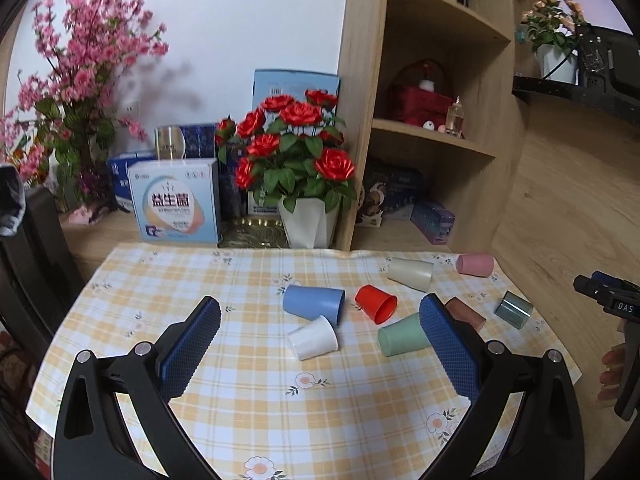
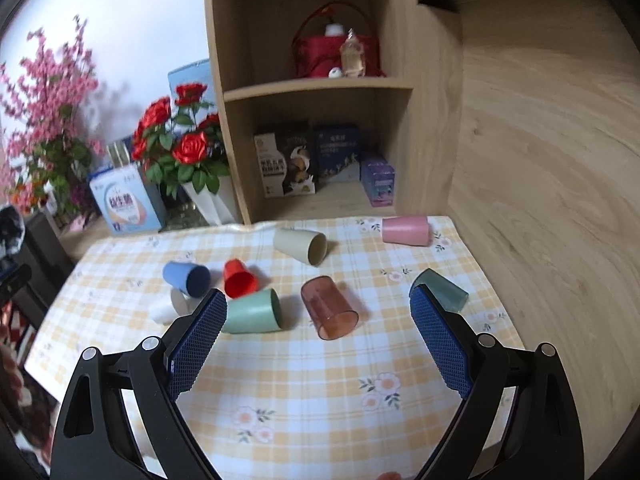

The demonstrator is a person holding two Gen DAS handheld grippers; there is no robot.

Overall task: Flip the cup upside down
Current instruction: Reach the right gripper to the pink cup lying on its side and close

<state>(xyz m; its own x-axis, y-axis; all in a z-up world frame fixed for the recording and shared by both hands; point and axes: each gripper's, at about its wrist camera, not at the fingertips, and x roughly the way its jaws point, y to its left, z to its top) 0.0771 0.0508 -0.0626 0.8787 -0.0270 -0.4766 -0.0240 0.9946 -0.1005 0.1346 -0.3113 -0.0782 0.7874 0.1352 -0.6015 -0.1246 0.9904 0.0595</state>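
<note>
Several plastic cups lie on their sides on the checked tablecloth (image 1: 248,392): blue (image 1: 313,304), red (image 1: 376,304), white (image 1: 313,338), mint green (image 1: 402,335), brown translucent (image 2: 329,307), beige (image 2: 301,246), pink (image 2: 406,230) and grey-green (image 2: 440,290). My left gripper (image 1: 320,312) is open and empty, hovering above the cloth in front of the white and blue cups. My right gripper (image 2: 316,300) is open and empty, above the cloth with the brown cup lying between its fingers' line of sight.
A white pot of red roses (image 1: 296,160), a pink blossom plant (image 1: 76,92) and boxes (image 1: 176,200) stand behind the cloth. A wooden shelf unit (image 2: 316,88) with boxes and a red basket rises at the back right. A wooden wall (image 2: 540,160) bounds the right side.
</note>
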